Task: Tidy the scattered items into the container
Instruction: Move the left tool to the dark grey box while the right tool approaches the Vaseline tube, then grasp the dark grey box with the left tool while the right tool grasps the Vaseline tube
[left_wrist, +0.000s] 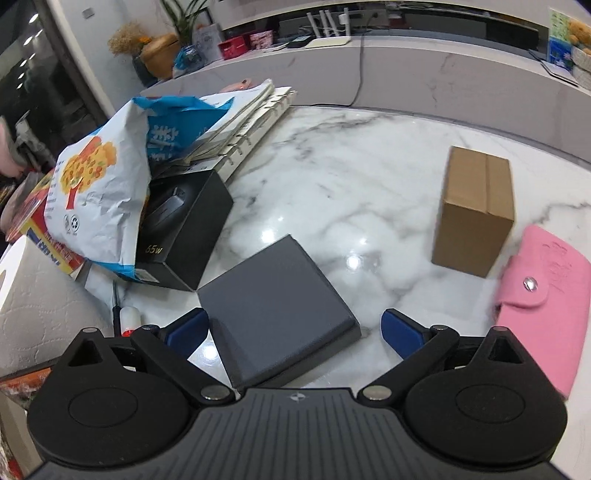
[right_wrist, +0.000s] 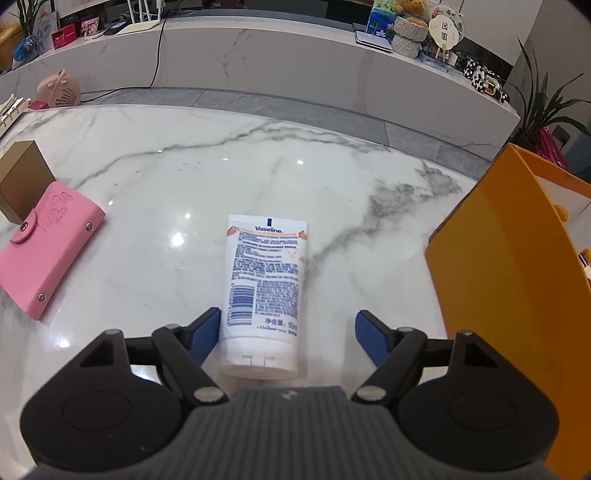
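Now | right gripper (right_wrist: 288, 332) fingers wide around Vaseline tube (right_wrist: 264, 291), flat on desk (right_wrist: 184, 166) left of orange container (right_wrist: 509, 280) | light, squashy: pinch near cap | left gripper (left_wrist: 293, 330) wide over grey box (left_wrist: 277, 306)

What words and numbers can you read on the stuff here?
"Vaseline" on the white tube.
"50ml", at the tube's cap end; its small blue print is too blurred to read.
"65w" on the black box.
The snack bag has large Chinese characters, too creased to read.
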